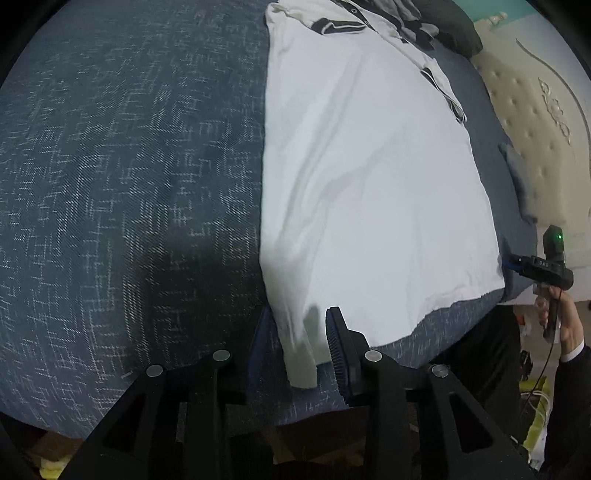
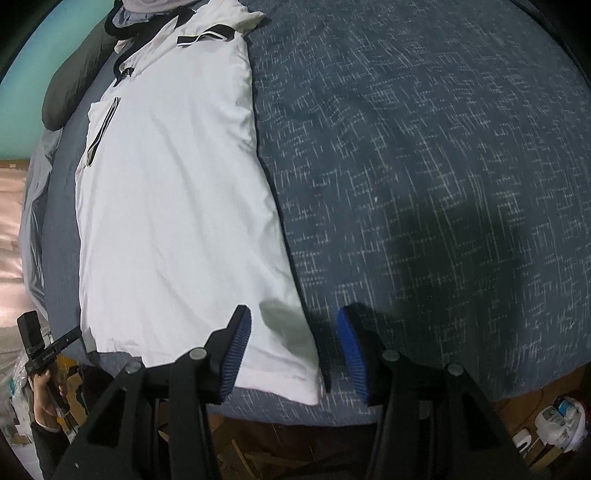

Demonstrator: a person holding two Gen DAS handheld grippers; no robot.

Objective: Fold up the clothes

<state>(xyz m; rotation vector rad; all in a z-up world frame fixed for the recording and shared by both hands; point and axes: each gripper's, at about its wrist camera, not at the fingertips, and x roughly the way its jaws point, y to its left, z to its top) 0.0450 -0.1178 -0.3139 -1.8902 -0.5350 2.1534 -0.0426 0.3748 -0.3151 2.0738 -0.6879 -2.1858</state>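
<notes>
A white shirt with black trim (image 1: pixel 373 177) lies flat on the dark blue bed cover (image 1: pixel 122 192), its hem toward me. In the left wrist view my left gripper (image 1: pixel 295 343) is open with its jaws on either side of the shirt's near left hem corner; the left finger is partly hidden under the cloth. In the right wrist view the same shirt (image 2: pixel 177 206) shows, and my right gripper (image 2: pixel 293 354) is open around its near right hem corner. The right gripper also shows in the left wrist view (image 1: pixel 546 266), and the left one in the right wrist view (image 2: pixel 48 350).
A dark pillow (image 1: pixel 450 33) and grey clothes (image 1: pixel 413 22) lie beyond the shirt's collar. A cream tufted headboard (image 1: pixel 535 122) stands at the side. The bed cover (image 2: pixel 443 166) spreads wide beside the shirt. Clutter (image 2: pixel 561 417) lies on the floor below the bed edge.
</notes>
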